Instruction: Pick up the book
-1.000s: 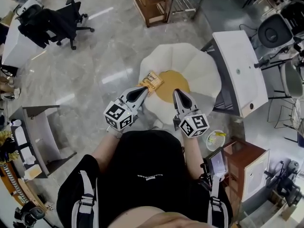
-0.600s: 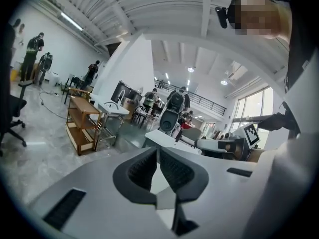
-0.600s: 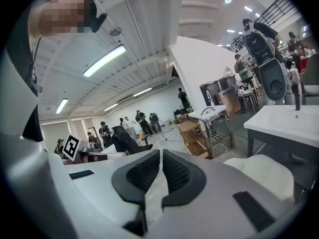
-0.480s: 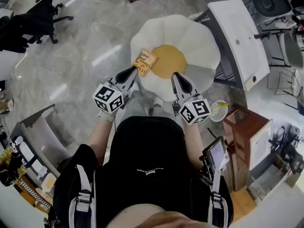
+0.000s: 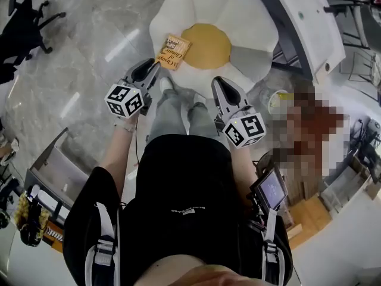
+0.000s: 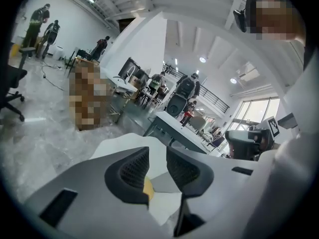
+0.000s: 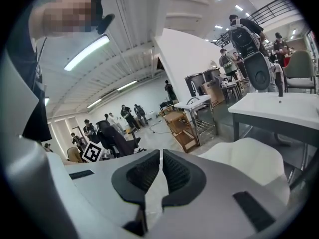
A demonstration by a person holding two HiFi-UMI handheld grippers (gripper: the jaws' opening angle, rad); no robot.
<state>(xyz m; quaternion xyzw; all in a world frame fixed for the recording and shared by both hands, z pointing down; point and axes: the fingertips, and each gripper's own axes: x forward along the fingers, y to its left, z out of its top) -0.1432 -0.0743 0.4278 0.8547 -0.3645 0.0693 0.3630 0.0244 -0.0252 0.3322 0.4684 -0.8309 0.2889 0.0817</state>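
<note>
Orange-yellow book [image 5: 173, 51] lying flat on the left part of a white flower-shaped cushion [image 5: 253, 22], one corner against the cushion's yellow centre [image 5: 207, 45]. Just before the book's near corner, left gripper [image 5: 153, 68] pointing at it, jaws parted a little and opening, only cushion and a sliver of yellow showing through the gap, nothing pinched. Further right, right gripper [image 5: 218, 86] over the cushion's near edge, well clear of the book, jaws drawn nearly together with just a thin slit and nothing in it. Between both, grey-trousered legs [image 5: 178, 109] reaching to the cushion. Around that, pale marble floor [image 5: 83, 58]; white bench [image 5: 306, 22] beyond the cushion at right; black office chair [image 5: 24, 25] far left.
</note>
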